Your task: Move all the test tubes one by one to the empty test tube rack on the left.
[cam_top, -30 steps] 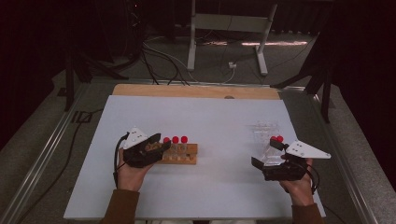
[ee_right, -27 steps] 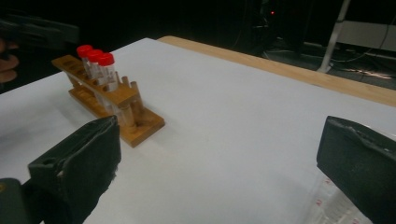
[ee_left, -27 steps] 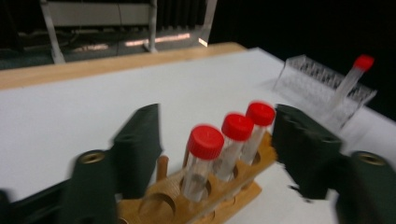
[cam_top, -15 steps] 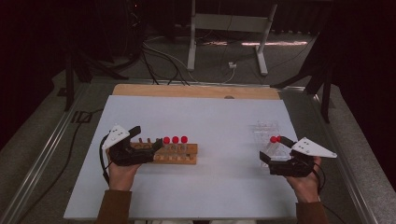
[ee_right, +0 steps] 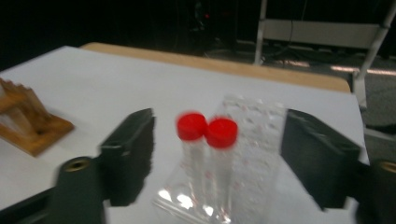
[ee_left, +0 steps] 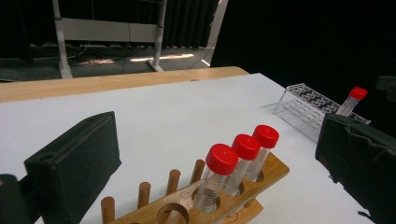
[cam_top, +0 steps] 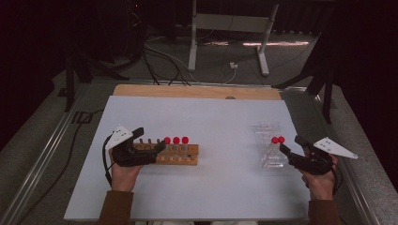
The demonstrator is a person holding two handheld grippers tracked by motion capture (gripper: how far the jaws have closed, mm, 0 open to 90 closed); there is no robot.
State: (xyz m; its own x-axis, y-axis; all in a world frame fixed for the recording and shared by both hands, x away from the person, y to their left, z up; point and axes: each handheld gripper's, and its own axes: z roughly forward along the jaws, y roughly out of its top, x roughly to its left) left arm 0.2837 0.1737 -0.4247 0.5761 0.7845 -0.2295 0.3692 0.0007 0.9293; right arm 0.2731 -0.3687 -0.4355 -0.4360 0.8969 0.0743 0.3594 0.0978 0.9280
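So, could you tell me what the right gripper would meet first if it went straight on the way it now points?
Probably the two red-capped tubes in the clear rack: they stand directly ahead of the right gripper, between its open jaws.

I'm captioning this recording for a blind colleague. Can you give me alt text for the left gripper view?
Three clear tubes with red screw caps stand in a wooden peg rack on a white table, between the left gripper's open black jaws. Farther right, a clear plastic rack holds another red-capped tube.

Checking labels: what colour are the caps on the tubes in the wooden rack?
Red caps, clearest in the left gripper view.
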